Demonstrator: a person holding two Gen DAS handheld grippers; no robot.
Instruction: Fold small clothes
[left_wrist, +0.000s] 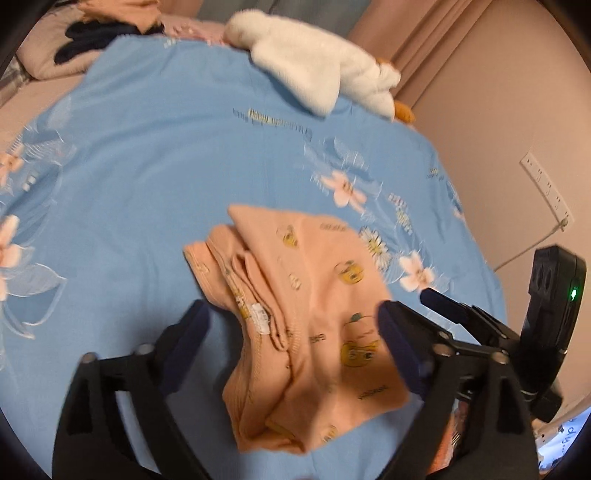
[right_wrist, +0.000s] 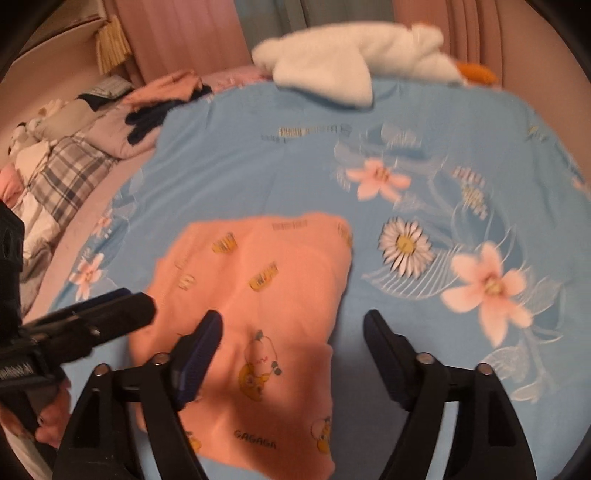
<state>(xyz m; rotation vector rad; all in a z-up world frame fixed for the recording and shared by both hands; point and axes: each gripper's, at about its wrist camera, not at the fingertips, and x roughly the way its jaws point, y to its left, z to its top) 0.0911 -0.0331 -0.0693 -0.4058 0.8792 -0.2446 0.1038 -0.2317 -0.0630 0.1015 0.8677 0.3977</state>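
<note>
Blue bedspread (right_wrist: 280, 170) | peach garment (right_wrist: 258, 295) folded | both claws spread

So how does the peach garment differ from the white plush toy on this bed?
The peach garment is thin printed cloth lying near the grippers on the blue floral sheet; the white plush toy is thick, fluffy and unprinted, at the sheet's far edge. The garment lies partly between the open jaws of the left gripper and the right gripper; the toy lies well away from both. Both rest on the same sheet, ungripped.
</note>
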